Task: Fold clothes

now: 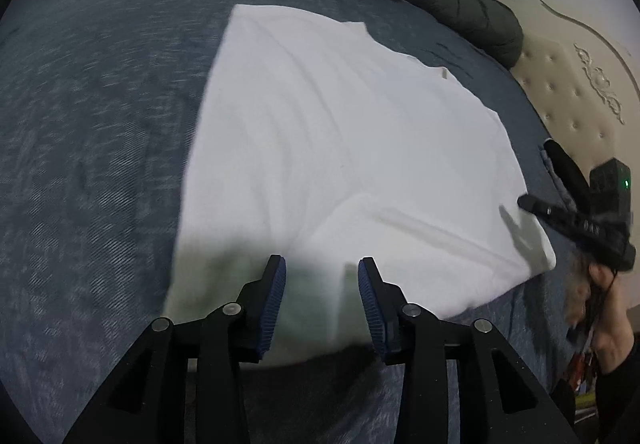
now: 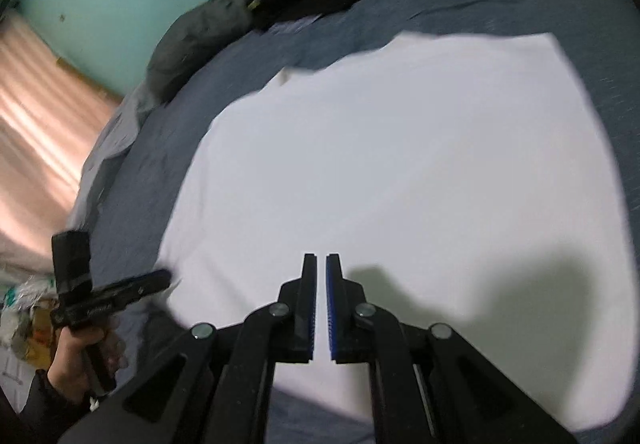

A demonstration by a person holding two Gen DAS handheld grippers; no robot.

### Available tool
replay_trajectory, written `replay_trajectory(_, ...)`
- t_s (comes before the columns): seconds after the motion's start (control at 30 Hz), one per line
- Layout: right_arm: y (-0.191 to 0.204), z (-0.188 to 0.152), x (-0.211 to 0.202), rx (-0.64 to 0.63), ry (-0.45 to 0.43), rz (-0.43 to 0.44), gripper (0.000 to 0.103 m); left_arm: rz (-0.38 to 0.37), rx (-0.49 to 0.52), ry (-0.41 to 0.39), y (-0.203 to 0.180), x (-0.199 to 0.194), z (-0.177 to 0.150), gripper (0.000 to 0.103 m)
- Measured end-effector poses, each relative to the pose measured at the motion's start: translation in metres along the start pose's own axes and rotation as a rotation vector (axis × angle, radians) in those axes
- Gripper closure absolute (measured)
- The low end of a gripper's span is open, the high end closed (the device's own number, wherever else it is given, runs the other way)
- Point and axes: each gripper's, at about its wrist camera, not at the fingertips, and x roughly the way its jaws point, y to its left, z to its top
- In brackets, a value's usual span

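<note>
White shirt [image 1: 340, 148] spread flat on the bed [image 1: 92, 124].
Left tongs [image 1: 322, 280] gape empty — right tongs [image 2: 321, 276] nearly closed, holding nothing; fold stage unclear.

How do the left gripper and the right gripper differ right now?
The left gripper is open, with a wide gap between its blue pads; the right gripper is nearly shut, only a thin slit showing, with nothing between its pads. The left gripper sits over the near edge of the white shirt, where the blue bedspread shows below; the right gripper is farther over the shirt. Both are empty, and both cast shadows on the cloth.
</note>
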Motion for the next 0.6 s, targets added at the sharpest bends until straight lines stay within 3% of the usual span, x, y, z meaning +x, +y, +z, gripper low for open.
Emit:
replay_trajectory(0.13, 0.030, -0.011, 0.022, -0.051, 0.051, -0.008, 0.099, 0.023, -0.026, 0.005, 0.010, -0.011, -0.009, 0.051)
replay_trajectory(0.33, 0.026, -0.022, 0.047, -0.044, 0.129, -0.103, 0.099, 0.004, -0.068, -0.001, 0.023, -0.022, -0.019, 0.051)
replay_trajectory(0.47, 0.030, -0.026, 0.033, -0.047, 0.117, -0.120, 0.099, -0.017, -0.097, -0.007, 0.032, -0.028, -0.025, 0.051)
replay_trajectory(0.6, 0.040, -0.024, 0.023, -0.048, 0.049, -0.074, 0.099, -0.043, -0.127, -0.013, 0.037, -0.029, -0.025, 0.048)
